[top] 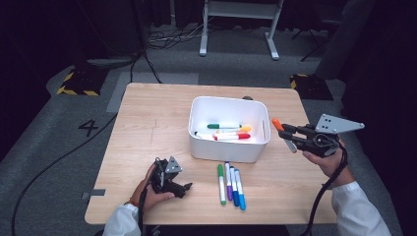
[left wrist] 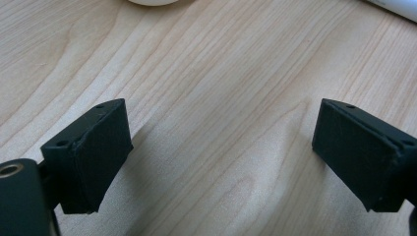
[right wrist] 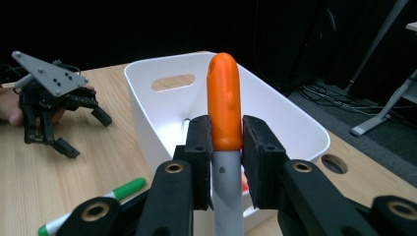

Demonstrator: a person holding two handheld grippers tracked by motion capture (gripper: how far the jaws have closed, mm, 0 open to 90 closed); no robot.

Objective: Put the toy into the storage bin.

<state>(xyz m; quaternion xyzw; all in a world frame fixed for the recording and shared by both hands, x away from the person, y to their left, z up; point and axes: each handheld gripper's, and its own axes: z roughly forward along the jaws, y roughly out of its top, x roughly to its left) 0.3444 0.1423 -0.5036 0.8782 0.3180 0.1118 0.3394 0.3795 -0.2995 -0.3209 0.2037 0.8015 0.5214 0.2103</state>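
Note:
My right gripper (top: 291, 135) is shut on an orange-capped marker (top: 282, 132), held in the air just right of the white bin (top: 229, 153). In the right gripper view the orange-capped marker (right wrist: 224, 113) stands up between the jaws of that right gripper (right wrist: 224, 162), its cap pointing at the white bin (right wrist: 147, 88). Green, yellow and red markers (top: 229, 132) lie inside the bin. My left gripper (top: 183, 188) rests open on the table near the front left. In its own view the left gripper (left wrist: 221, 152) has bare wood between its pads. Several markers (top: 231, 184) lie in front of the bin.
The wooden table (top: 147, 132) ends close to both hands at the front edge. A round hole (right wrist: 334, 163) in the tabletop lies beyond the bin. A green marker (right wrist: 93, 206) lies on the wood below my right gripper. Cables and a desk frame (top: 241, 24) stand on the floor behind.

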